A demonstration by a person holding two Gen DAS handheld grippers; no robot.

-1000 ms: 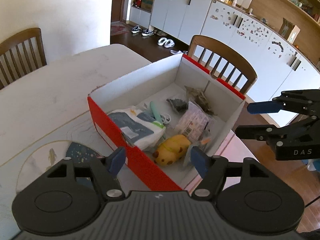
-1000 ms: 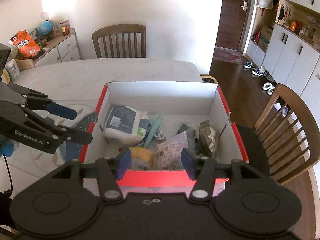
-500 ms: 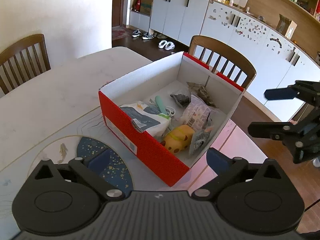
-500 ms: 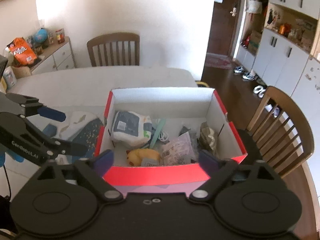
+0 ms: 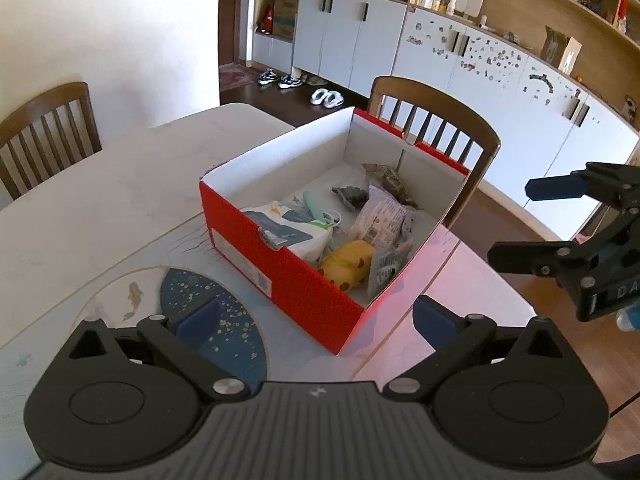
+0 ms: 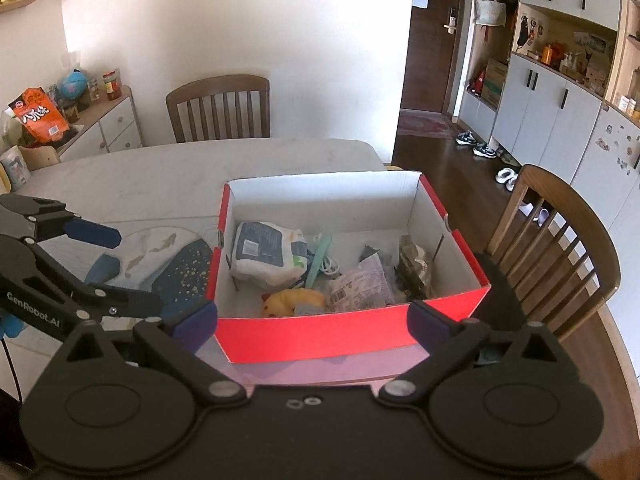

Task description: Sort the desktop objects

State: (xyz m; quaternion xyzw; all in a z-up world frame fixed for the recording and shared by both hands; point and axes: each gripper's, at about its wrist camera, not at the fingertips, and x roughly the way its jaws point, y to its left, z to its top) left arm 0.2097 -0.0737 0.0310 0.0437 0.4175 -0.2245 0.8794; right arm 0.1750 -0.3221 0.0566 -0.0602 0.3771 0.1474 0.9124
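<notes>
A red cardboard box (image 5: 280,264) (image 6: 320,336) with a white inside stands on the table. It holds a wet-wipes pack (image 5: 288,232) (image 6: 268,256), a yellow plush toy (image 5: 348,264) (image 6: 288,302), snack packets (image 5: 380,220) (image 6: 360,288), a green stick and a cable. My left gripper (image 5: 316,316) is open and empty, just short of the box's near corner. My right gripper (image 6: 312,320) is open and empty in front of the box's red wall. Each gripper shows in the other's view (image 5: 560,232) (image 6: 100,268).
A placemat with a dark blue oval (image 5: 208,320) (image 6: 184,276) lies left of the box. Wooden chairs (image 5: 432,120) (image 6: 218,108) stand at the table's far sides. The table edge (image 5: 500,280) runs just right of the box. White cabinets (image 5: 460,64) line the room.
Both grippers have opened wide and pulled back and up from the box. The box and its contents have not moved.
</notes>
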